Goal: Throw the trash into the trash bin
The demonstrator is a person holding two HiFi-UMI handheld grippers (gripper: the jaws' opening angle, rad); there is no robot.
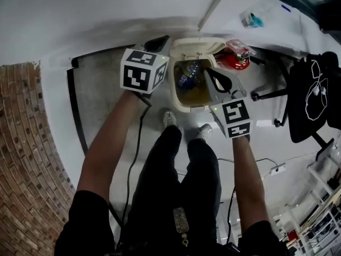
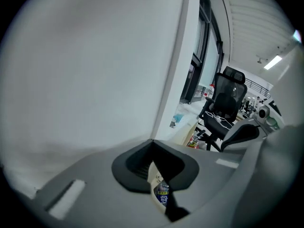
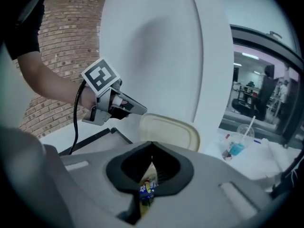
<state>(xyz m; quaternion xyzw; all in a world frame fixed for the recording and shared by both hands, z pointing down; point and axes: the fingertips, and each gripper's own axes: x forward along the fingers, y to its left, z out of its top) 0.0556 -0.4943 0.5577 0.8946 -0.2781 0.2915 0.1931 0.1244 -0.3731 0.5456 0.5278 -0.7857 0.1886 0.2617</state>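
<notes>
Drop step looks done — blue-labelled plastic bottle (image 1: pixel 187 74) lies inside trash bin (image 1: pixel 178 104), toward hinge-side edge, lid (image 1: pixel 198 45) up. Left gripper (image 1: pixel 160 41) by bin's left rim, right gripper (image 1: pixel 209 71) over right rim; both with jaws together, nothing between. Next, likely: clear grippers off bin, look for further trash.

Brick wall (image 1: pixel 26 143) at left, black office chair (image 1: pixel 311 97) at right, plastic cup (image 1: pixel 251 19) of blue drink beyond.
</notes>
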